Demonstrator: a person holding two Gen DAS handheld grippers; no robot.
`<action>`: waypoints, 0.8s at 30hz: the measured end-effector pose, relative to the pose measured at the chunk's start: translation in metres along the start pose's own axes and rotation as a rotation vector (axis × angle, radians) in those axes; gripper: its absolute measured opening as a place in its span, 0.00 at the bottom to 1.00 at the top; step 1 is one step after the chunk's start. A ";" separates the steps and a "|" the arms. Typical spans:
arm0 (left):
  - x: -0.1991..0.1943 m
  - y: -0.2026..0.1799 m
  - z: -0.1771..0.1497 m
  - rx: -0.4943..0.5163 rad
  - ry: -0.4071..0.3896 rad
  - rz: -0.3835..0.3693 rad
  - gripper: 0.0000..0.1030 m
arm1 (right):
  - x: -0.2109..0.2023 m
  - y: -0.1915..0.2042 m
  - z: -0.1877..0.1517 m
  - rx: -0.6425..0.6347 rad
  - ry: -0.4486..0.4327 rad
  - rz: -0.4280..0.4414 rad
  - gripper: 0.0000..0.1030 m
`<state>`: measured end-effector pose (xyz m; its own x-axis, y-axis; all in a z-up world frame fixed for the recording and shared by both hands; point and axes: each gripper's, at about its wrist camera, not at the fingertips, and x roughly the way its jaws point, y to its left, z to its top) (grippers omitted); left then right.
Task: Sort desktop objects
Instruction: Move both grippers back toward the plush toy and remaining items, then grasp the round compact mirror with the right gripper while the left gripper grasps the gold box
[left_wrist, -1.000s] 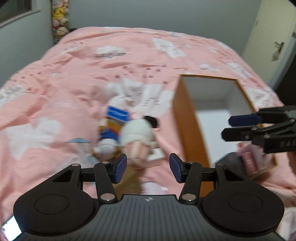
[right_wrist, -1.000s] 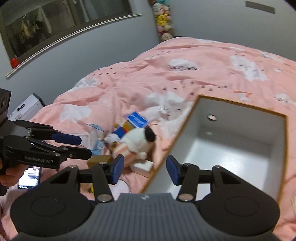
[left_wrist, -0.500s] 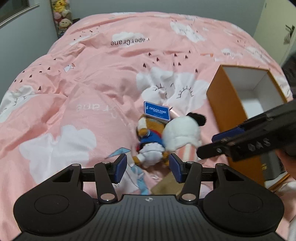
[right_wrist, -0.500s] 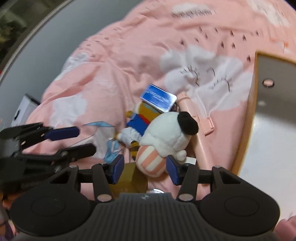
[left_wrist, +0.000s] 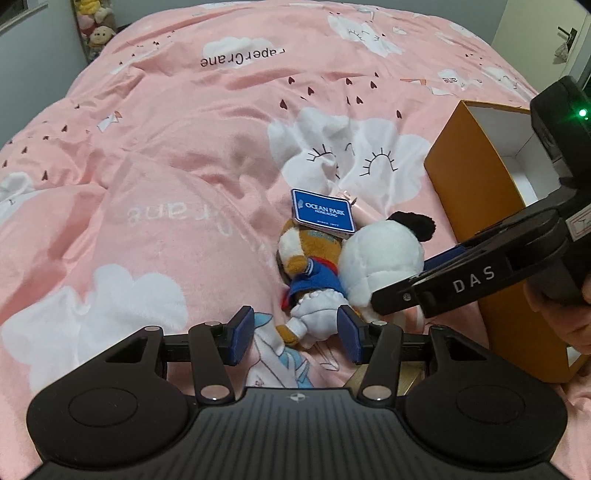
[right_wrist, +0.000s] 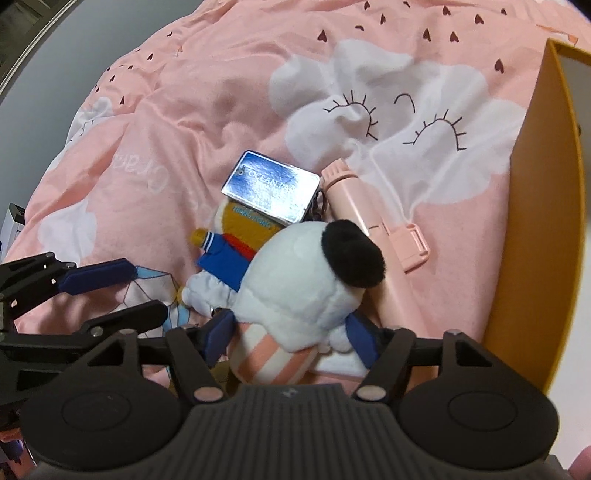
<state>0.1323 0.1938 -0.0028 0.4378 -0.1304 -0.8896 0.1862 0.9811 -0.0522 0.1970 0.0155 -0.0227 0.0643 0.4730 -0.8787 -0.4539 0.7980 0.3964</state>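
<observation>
Left wrist view: the left gripper (left_wrist: 293, 334) is spread apart, holding nothing, low over the pink duvet (left_wrist: 166, 155); between its two blue pads (left_wrist: 242, 334) lies the white end of one brown sailor plush (left_wrist: 308, 273), not clamped; one white plush with a black ear (left_wrist: 384, 262) lies touching it on the right; one blue Ocean Park tin (left_wrist: 322, 212) rests on the sailor plush's head; one orange box (left_wrist: 476, 177), open on top with a white inside, stands to the right; the right gripper (left_wrist: 424, 280) enters from the right, reaching the white plush.

Right wrist view: the right gripper (right_wrist: 291, 341) is spread apart around the white plush (right_wrist: 306, 284), both pads (right_wrist: 364, 343) flanking its pink-striped lower part (right_wrist: 269, 360); contact cannot be judged; one pink tube-shaped case (right_wrist: 369, 236) lies between plush and orange box (right_wrist: 532, 206); tin (right_wrist: 271, 186) and sailor plush (right_wrist: 236, 247) sit beyond; the left gripper (right_wrist: 122, 291) shows at left, spread apart.
</observation>
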 end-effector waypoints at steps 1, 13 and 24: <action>0.000 -0.001 0.000 0.004 0.006 -0.010 0.57 | 0.002 0.001 0.000 -0.005 0.001 -0.001 0.68; -0.009 -0.032 -0.027 0.203 0.082 -0.159 0.57 | -0.047 0.015 -0.026 -0.249 -0.077 0.013 0.66; -0.033 -0.068 -0.060 0.210 0.112 -0.159 0.57 | -0.054 0.040 -0.106 -0.705 0.176 0.044 0.59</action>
<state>0.0524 0.1395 0.0024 0.2907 -0.2522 -0.9230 0.4277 0.8971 -0.1104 0.0813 -0.0171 0.0125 -0.0844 0.3850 -0.9190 -0.9214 0.3209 0.2190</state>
